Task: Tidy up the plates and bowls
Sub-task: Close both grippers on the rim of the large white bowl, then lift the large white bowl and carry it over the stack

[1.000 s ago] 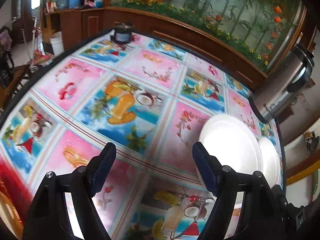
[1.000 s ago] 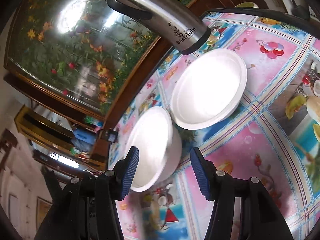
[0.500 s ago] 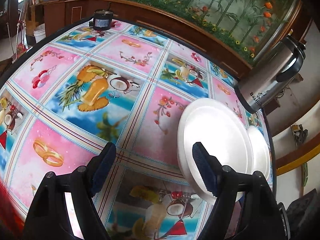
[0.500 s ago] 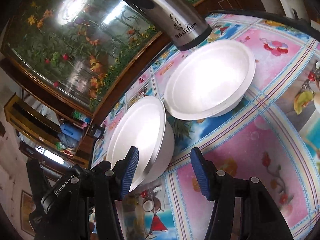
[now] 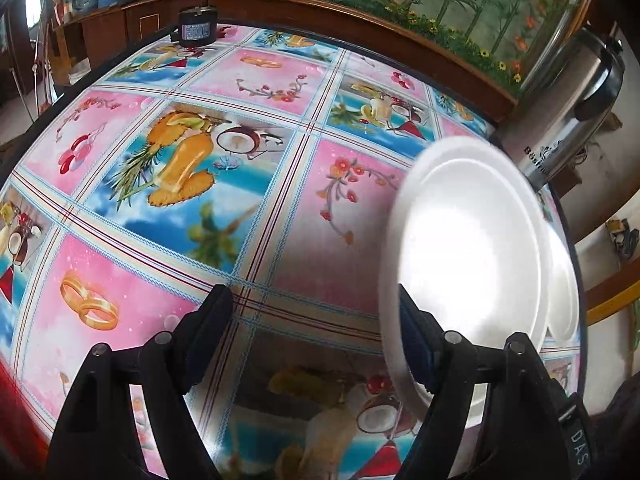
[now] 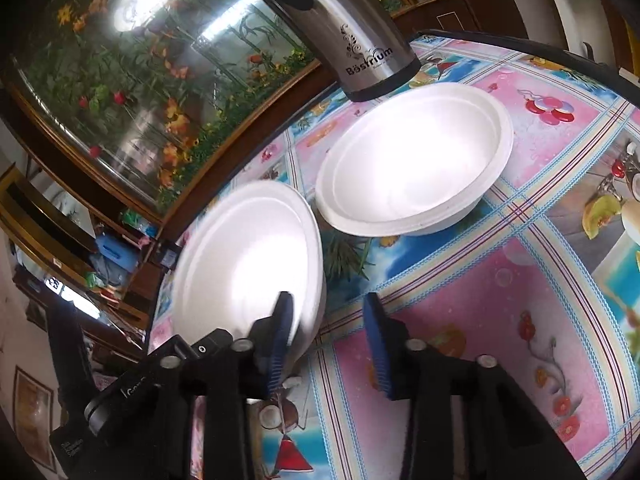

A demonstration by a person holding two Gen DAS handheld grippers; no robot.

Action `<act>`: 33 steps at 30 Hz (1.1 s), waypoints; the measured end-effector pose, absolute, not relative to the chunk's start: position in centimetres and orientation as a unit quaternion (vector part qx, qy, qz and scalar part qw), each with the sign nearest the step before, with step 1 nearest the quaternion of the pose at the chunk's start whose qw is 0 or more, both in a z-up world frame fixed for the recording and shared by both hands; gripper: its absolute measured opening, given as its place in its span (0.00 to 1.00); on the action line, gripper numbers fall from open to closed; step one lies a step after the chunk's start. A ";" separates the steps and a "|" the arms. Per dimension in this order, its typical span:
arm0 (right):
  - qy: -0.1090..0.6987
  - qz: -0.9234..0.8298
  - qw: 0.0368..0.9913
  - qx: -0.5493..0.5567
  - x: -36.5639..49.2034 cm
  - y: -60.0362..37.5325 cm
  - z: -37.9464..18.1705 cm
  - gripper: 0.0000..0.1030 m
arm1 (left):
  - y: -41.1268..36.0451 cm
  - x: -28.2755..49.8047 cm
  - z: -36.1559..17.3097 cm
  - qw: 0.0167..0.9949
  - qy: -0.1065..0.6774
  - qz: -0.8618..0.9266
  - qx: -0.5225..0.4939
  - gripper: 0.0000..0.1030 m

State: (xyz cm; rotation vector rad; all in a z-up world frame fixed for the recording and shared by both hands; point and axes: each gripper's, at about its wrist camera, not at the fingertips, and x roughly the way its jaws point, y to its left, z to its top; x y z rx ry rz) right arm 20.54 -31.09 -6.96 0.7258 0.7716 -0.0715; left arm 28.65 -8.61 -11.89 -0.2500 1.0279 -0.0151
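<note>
At the bottom of the right wrist view, the right gripper point(image 6: 326, 334) is standing partly closed, its jaws having just been narrowing. Its left pad is lying over the inside of the near bowl point(image 6: 244, 268), while the right pad is hanging over the bare counter point(image 6: 480, 300) just outside the rim; so the bowl's near wall is sitting between the jaws, though I cannot tell whether either pad is actually pressing on it. This bowl is sitting at lower left of the frame (white foam, by the look of it). Just beyond it, toward the upper right, the far bowl point(image 6: 412, 164) is resting on the patterned cloth, their rims nearly touching. Behind that, a steel flask point(image 6: 352, 36) is standing at the counter's edge, with a glass tank point(image 6: 132, 72) of artificial flowers filling the upper left.

At the bottom of the left wrist view, the left gripper point(image 5: 316, 336) is standing wide, with only cloth between its pads. Its right finger point(image 5: 416, 344) is overlapping the near rim of the far bowl point(image 5: 468, 264), which is filling the right side of the frame; contact is unclear. The near bowl point(image 5: 564, 292) is peeking out behind it at the far right, and the flask point(image 5: 568, 112) is rising at upper right. A small dark device point(image 5: 197, 31) is sitting at the counter's far edge, upper left.
</note>
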 end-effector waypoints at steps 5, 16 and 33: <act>0.379 -0.026 0.856 0.352 20.7 -30.9 -7.3 0.16 | -8.6 28.5 -11.9 0.864 0.490 -0.013 -0.119 0.76; 0.373 -0.010 0.860 0.348 20.4 -30.3 -6.7 0.07 | -9.3 28.3 -11.6 0.868 0.486 -0.028 -0.103 0.47; 0.370 0.036 0.843 0.389 18.8 -30.4 -5.0 0.06 | -9.2 23.9 -8.8 0.891 0.447 -0.026 -0.072 0.19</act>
